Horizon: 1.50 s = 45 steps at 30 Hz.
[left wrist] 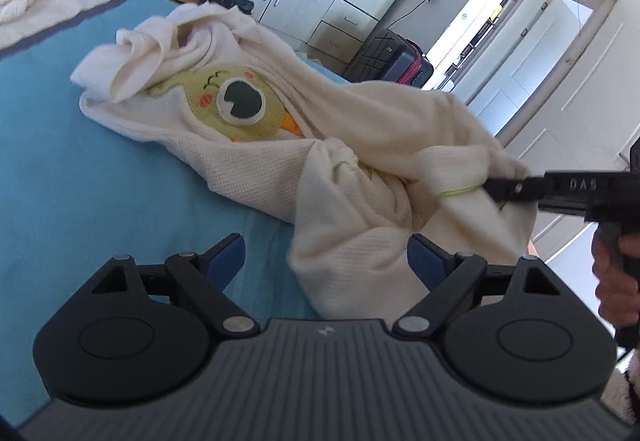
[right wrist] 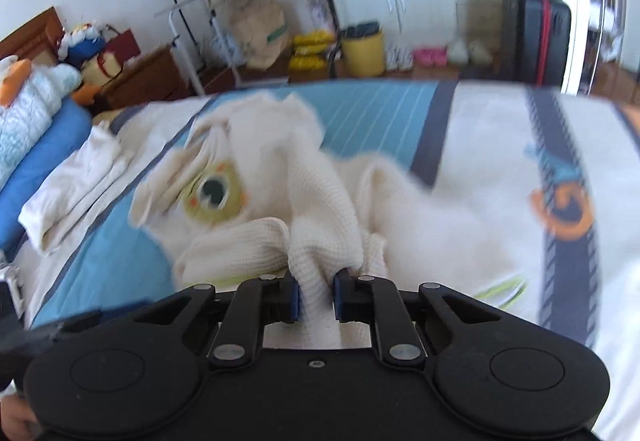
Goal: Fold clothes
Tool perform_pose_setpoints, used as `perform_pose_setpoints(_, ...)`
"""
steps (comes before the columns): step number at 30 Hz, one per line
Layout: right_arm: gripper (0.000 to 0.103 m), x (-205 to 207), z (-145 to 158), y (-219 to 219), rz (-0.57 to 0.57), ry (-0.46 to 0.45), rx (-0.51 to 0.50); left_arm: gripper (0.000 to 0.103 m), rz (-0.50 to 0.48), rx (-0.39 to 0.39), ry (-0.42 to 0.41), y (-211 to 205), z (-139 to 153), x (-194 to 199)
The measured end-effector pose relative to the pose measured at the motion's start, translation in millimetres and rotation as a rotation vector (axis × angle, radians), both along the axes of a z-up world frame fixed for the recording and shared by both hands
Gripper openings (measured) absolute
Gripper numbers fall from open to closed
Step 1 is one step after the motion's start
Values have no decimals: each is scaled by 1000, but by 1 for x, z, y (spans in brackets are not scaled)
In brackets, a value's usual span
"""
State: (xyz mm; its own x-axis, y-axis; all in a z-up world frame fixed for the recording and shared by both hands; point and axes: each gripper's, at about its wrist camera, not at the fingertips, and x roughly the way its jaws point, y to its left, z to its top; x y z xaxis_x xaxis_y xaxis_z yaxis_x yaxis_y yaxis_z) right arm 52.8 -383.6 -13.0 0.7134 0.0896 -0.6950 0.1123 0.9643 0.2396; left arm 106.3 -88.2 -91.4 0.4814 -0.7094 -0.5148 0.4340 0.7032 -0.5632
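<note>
The right hand-held gripper (right wrist: pixel 315 295) clamps a bunched fold of the cream garment (left wrist: pixel 248 145); the left hand-held gripper (left wrist: pixel 324 261) gapes apart, so the thick bunch could slip.

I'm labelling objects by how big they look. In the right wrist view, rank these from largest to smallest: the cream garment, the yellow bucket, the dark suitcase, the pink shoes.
1. cream garment, much the largest, though nearest the camera.
2. dark suitcase.
3. yellow bucket; smaller than the suitcase.
4. pink shoes, smallest.
The last three all stand far back by the wall.
</note>
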Motion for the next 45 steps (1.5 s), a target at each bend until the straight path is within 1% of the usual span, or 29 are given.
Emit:
perform_pose_setpoints(2, 17, 8, 8, -19, 20, -7, -23, 88, -8, -9, 47, -7, -3, 7)
perform_pose_setpoints(7, 17, 32, 35, -56, 95, -11, -159, 88, -37, -36, 107, -34, -4, 28)
perform_pose_setpoints(8, 17, 37, 41, -66, 99, -4, -162, 88, -39, -45, 127, -40, -5, 32)
perform_pose_setpoints(9, 17, 41, 45, -76, 103, 2, -146, 88, -38, -76, 159, -47, -7, 37)
perform_pose_setpoints(12, 17, 39, 45, -97, 111, 4, -65, 91, -14, -223, 267, -66, -17, 46)
perform_pose_setpoints(13, 17, 36, 41, -101, 108, 2, -35, 92, -10, -259, 289, -74, -20, 47)
perform_pose_setpoints(14, 18, 32, 36, -104, 103, -1, -7, 91, -11, -272, 297, -83, -21, 47)
perform_pose_setpoints(15, 18, 27, 31, -106, 100, -6, 15, 49, -24, -206, 273, -94, -19, 46)
perform_pose_setpoints(16, 18, 23, 25, -107, 95, -9, 31, 24, -34, -70, 242, -106, -15, 45)
perform_pose_setpoints(17, 18, 20, 19, -109, 89, -8, 45, 18, -39, 46, 200, -115, -9, 43)
perform_pose_setpoints(20, 19, 16, 2, -118, 54, 2, 71, 16, -13, 152, 35, -115, 17, 26)
perform_pose_setpoints(21, 22, 15, -2, -120, 48, 6, 80, 16, 3, 191, -22, -114, 26, 20)
perform_pose_setpoints(22, 26, 14, -7, -122, 49, 7, 96, 16, 34, 239, -84, -110, 37, 14)
perform_pose_setpoints(24, 26, 12, -15, -125, 55, 9, 135, 16, 98, 315, -196, -98, 58, 2)
perform_pose_setpoints(26, 26, 9, -20, -122, 60, -5, 136, 16, 153, 340, -251, -81, 74, -4)
perform_pose_setpoints(27, 24, 7, -21, -119, 66, -12, 135, 16, 164, 326, -245, -71, 78, -4)
perform_pose_setpoints(28, 6, 6, -23, -117, 76, -18, 139, 16, 175, 306, -232, -61, 81, -3)
perform_pose_setpoints(29, 0, 4, -25, -114, 78, -26, 143, 16, 182, 277, -200, -52, 81, -1)
perform_pose_setpoints(31, 0, 2, -26, -108, 55, -35, 123, 16, 193, 261, -149, -38, 78, 4)
perform_pose_setpoints(33, 0, -1, -25, -104, 32, -45, 111, 16, 205, 272, -158, -26, 80, -2)
perform_pose_setpoints(35, 1, -5, -21, -105, 3, -53, 134, 16, 228, 274, -176, -12, 85, -12)
perform_pose_setpoints(36, 10, -7, -20, -108, -13, -49, 170, 16, 247, 262, -181, -4, 87, -17)
perform_pose_setpoints(38, 13, -10, -20, -113, -26, -42, 270, 16, 289, 239, -187, 14, 91, -26)
perform_pose_setpoints(39, 25, -12, -22, -112, -19, -44, 318, 16, 318, 238, -183, 23, 88, -28)
perform_pose_setpoints(40, 50, -13, -24, -109, -9, -49, 360, 16, 335, 252, -177, 30, 84, -33)
perform_pose_setpoints(41, 60, -13, -28, -104, 8, -46, 391, 16, 330, 261, -151, 35, 74, -35)
perform_pose_setpoints(42, 65, -11, -32, -95, 33, -30, 403, 16, 325, 270, -124, 40, 64, -37)
perform_pose_setpoints(43, 65, -7, -37, -85, 55, -8, 399, 16, 321, 267, -93, 45, 54, -38)
perform_pose_setpoints(45, 65, 4, -46, -65, 67, 35, 381, 16, 320, 206, -7, 58, 35, -37)
